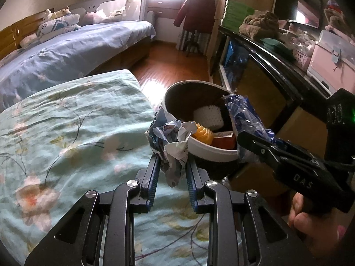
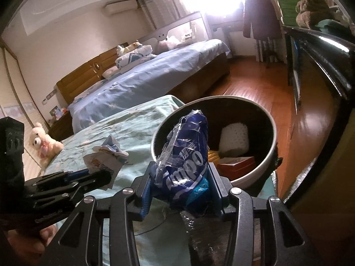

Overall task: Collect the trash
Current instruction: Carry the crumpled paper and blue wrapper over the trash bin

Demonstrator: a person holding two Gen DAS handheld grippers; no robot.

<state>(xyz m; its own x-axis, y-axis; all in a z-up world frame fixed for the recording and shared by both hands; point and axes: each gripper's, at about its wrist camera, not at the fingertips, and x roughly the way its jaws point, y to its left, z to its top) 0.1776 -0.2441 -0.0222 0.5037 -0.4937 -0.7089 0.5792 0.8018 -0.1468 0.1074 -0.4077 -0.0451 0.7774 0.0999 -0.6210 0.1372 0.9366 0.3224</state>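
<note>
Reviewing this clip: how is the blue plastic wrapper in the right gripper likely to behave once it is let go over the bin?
The blue plastic wrapper looks crinkled and thin, so probably floppy and very light. Its glossy film may be slippery, though the right gripper pinches it firmly. Released over the bin, it would likely flutter rather than drop straight.

My blue wrapper (image 2: 186, 168), at 6 o'clock, reads "mpo" and, less clearly, "New"; my right gripper (image 1: 248, 146), at 4 o'clock, bears "DAS".

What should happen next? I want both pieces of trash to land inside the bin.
Probably carry the right claw forward until the blue plastic wrapper hangs over the bin, then open. The wrapper only leans over the near rim, and the left claw holds its crumpled paper just outside it.
</note>
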